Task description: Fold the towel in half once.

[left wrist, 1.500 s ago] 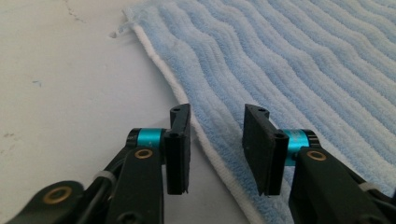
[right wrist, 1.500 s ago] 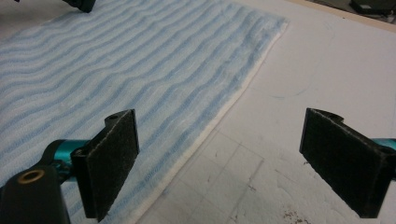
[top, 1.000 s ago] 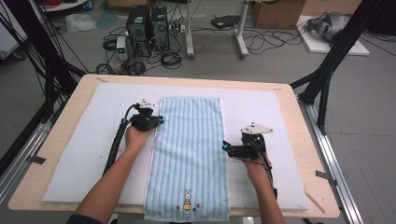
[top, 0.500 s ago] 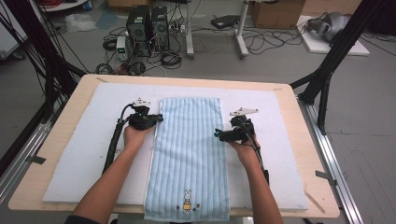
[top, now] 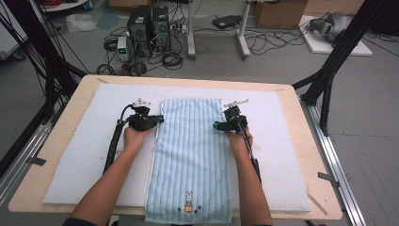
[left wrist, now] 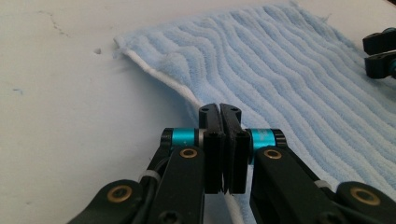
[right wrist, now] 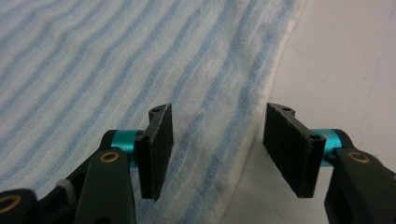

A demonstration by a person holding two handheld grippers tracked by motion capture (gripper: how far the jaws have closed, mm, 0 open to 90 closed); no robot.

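Light-blue striped towel [top: 190,160] lies flat on the white mat [top: 75,160] on the counter [top: 70,94], long axis 12-to-6, rabbit motif at the 6 o'clock end. Left gripper [top: 157,120] sits on the towel's 9 o'clock long edge near the far end, jaws pressed together; in the left gripper view [left wrist: 223,140] they appear to pinch the white hem, though the cloth between the pads is hard to confirm. Right gripper [top: 217,125] is at the 3 o'clock edge, jaws spread, straddling the hem in the right gripper view [right wrist: 212,154]. Judgement: the right side has yet to clamp; the edge lies dead between its pads, so closing there should catch it.
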